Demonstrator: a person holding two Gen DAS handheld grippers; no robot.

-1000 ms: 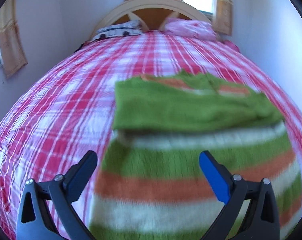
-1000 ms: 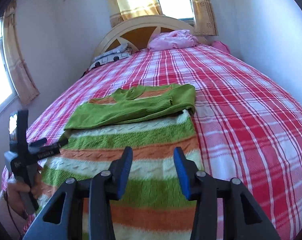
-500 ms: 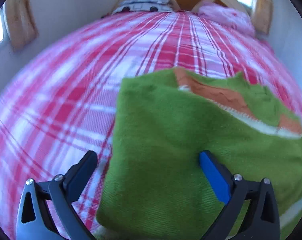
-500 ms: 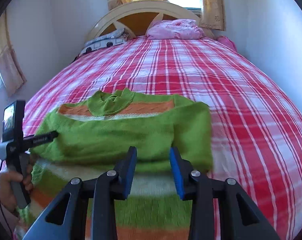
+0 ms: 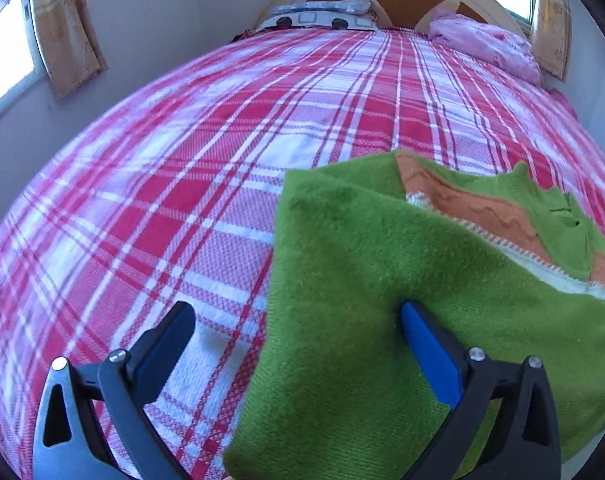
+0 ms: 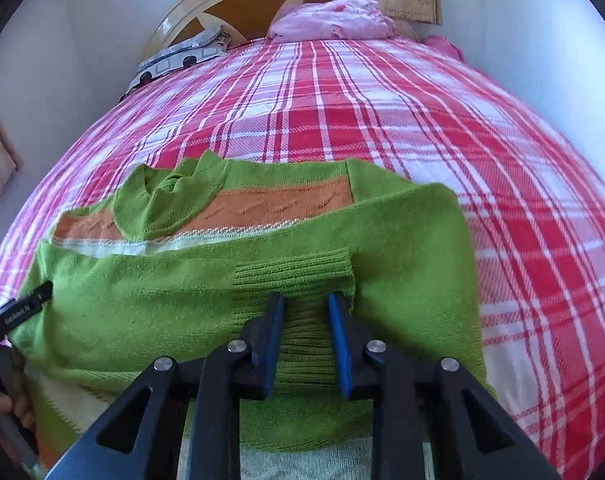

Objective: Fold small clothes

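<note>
Near the foot edge of the bed, the striped sweater lies flat, sleeves folded across its chest. I am closing my right gripper over the ribbed cuff; the pads are not yet pressing. My left gripper is spread, straddling the sweater's left fold edge. Bare bedspread toward the headboard leaves folding room.

sweater — green knit, orange and white stripes | state: sleeves folded across the chest | pose: flat, collar up | place: bed's near edge
</note>
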